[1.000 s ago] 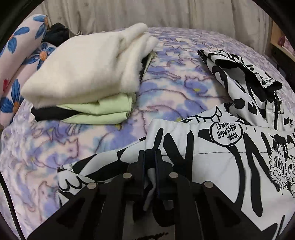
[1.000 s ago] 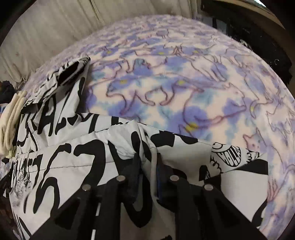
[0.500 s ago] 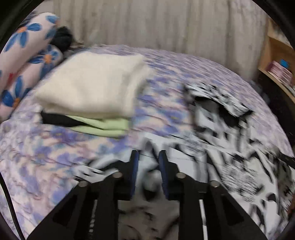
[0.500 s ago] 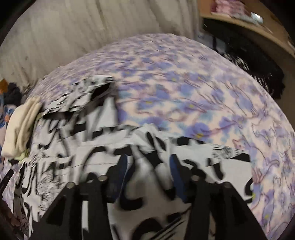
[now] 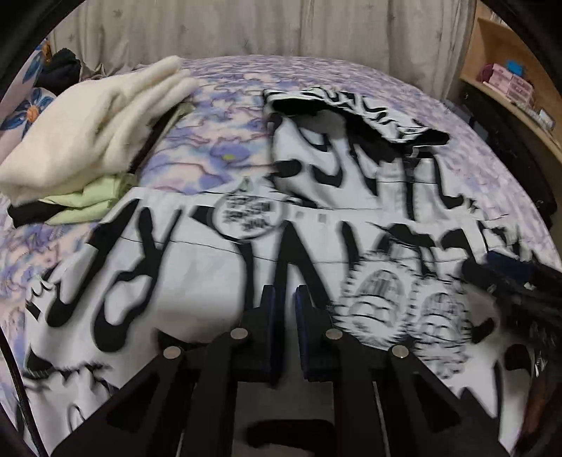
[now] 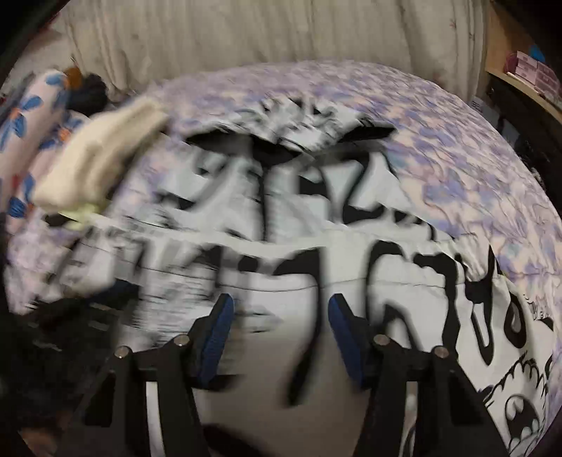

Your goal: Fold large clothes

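A black-and-white printed garment (image 5: 217, 267) lies spread across a bed's purple-flowered blanket (image 5: 217, 154), pale curtains (image 5: 246, 28) behind.

In the left view, a stack of folded clothes (image 5: 87, 140) sits upper left and wooden shelves (image 5: 509, 70) upper right; the left gripper (image 5: 284, 298) has its jaws nearly together, nothing visibly pinched. The right view adds floral pillows (image 6: 24, 133) at left; the right gripper (image 6: 281, 309) stands released, jaws closing, above the cloth.
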Tool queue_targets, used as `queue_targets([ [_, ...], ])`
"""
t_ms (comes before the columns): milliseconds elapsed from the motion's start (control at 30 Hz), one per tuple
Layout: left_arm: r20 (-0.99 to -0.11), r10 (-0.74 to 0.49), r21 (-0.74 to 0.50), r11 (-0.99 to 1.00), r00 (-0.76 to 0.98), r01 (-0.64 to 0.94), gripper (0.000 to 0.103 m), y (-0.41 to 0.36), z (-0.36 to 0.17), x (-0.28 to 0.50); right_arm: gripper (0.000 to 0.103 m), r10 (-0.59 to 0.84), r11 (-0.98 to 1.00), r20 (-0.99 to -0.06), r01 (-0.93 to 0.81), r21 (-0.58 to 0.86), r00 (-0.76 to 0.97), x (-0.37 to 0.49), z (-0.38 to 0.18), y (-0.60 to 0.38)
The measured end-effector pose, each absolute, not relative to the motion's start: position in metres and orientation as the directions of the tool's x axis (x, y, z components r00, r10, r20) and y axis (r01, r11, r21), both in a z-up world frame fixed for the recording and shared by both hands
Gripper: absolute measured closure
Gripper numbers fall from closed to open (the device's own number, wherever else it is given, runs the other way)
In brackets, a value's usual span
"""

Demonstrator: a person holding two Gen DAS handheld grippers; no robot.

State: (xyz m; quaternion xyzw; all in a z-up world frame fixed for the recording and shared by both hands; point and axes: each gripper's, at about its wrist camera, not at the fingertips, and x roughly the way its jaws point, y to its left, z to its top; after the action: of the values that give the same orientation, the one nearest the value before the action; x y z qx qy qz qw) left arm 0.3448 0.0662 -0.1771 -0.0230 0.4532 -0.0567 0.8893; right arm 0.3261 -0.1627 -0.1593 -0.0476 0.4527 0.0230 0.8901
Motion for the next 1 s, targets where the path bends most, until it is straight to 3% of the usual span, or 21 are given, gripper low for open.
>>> queue_targets([
  [67,-0.801,-0.074,-0.042,0.997,0.594,0.067,0.100,0.083,-0.179,0.352,0.053,-0.082,0.990,-0.777,-0.038,-0.135,0.624,0.329,-0.161,-0.189],
  [167,-0.803,-0.144,-0.118,0.990,0.579,0.082,0.102,0.113,-0.179,0.356,0.048,-0.244,0.970,-0.745,0.142,-0.199,0.621,0.334,-0.160,-0.262],
  [233,-0.796,-0.122,-0.092,0.992,0.593,0.082,0.102,0.122,-0.176,0.353,0.050,-0.216,0.973,-0.773,0.196,-0.121,0.596,0.333,-0.163,-0.305],
  [333,-0.787,-0.104,-0.113,0.993,0.608,0.025,0.102,0.141,-0.174,0.350,0.044,-0.150,0.964,-0.810,0.265,0.006,0.566,0.326,-0.162,-0.345],
  [433,-0.807,-0.124,-0.151,0.988,0.577,0.000,0.102,0.150,-0.170,0.348,0.045,-0.176,0.960,-0.801,0.278,-0.012,0.572,0.314,-0.147,-0.337],
  [600,-0.784,-0.068,-0.071,0.997,0.617,0.020,0.094,0.133,-0.140,0.307,0.045,-0.028,0.978,-0.746,0.172,0.117,0.666,0.264,-0.115,-0.281],
  [833,-0.758,-0.288,-0.265,0.956,0.586,0.127,0.090,0.072,-0.133,0.253,0.045,0.280,0.959,-0.737,-0.140,0.247,0.615,0.231,-0.122,-0.160],
  [933,-0.785,-0.328,-0.315,0.942,0.526,0.117,0.093,0.044,-0.155,0.252,0.044,0.268,0.963,-0.772,-0.172,0.207,0.576,0.229,-0.144,-0.133],
  [1000,-0.804,-0.287,-0.275,0.956,0.521,0.102,0.090,0.035,-0.168,0.249,0.051,0.241,0.970,-0.787,-0.177,0.169,0.568,0.228,-0.155,-0.135],
])
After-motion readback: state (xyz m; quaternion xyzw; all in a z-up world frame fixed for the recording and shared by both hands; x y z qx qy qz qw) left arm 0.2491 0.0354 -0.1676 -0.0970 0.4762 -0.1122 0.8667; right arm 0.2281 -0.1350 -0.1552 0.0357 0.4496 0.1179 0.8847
